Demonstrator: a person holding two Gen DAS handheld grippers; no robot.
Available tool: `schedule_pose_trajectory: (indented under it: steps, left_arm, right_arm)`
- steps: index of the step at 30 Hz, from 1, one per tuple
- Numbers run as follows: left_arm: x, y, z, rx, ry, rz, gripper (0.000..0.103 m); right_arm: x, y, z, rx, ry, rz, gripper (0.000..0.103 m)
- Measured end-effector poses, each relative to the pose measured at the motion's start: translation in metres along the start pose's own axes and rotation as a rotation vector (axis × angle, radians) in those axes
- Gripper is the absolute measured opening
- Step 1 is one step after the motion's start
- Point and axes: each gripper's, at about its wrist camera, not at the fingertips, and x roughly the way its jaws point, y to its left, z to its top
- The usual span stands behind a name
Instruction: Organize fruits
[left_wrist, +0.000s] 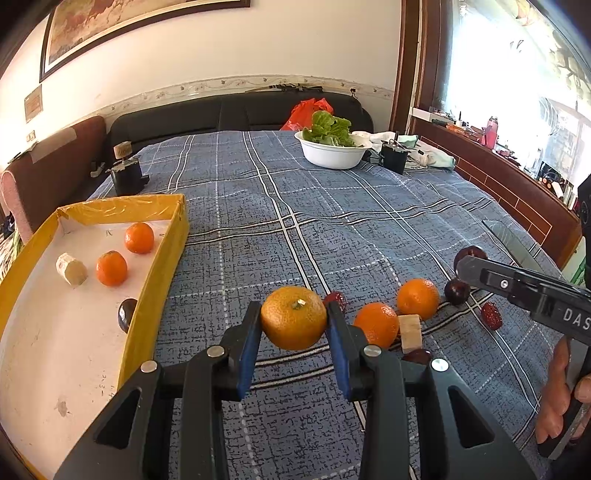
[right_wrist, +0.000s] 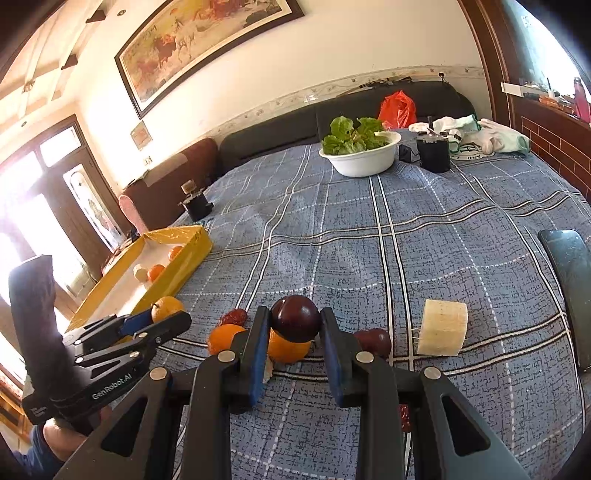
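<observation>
Fingers of the left gripper are clamped on a mandarin, blue pads pressing both sides, stem end facing the camera, fruit lifted off the checked blue bedspread. Right gripper is closed on a dark plum, pads on either side of it, also held up above the cloth.

Yellow box sits at the left edge of the bed w/ a white floor; inside are two small mandarins, a pale cut chunk and a dark plum against the box's right wall.

Loose pile near the front edge of the bed, btwn the two grippers: two more mandarins, a pale cut block touching the nearer one, a plum, and red dates. In the right wrist view a bigger pale cut cylinder stands on the cloth well right of the pile, another plum just beside the right finger.

Far end of the bed: white bowl w/ green lettuce, and a black box just right of it. Another black box is near the far left corner, behind the yellow one. A hand grips the right gripper's handle.
</observation>
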Motion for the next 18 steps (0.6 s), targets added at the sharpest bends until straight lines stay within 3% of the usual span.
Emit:
schedule_pose_trajectory:
  steps: [8,18]
  left_arm:
    - [0.001,0.001,-0.002,-0.006,-0.001,-0.022,0.033]
    - [-0.007,-0.001,-0.005,0.000,-0.035,0.001,0.033]
  right_arm:
    - [-0.008,0.009,-0.003,0.023,-0.019,0.023,0.030]
    - [-0.008,0.039,-0.020,-0.075,-0.027,0.039,0.030]
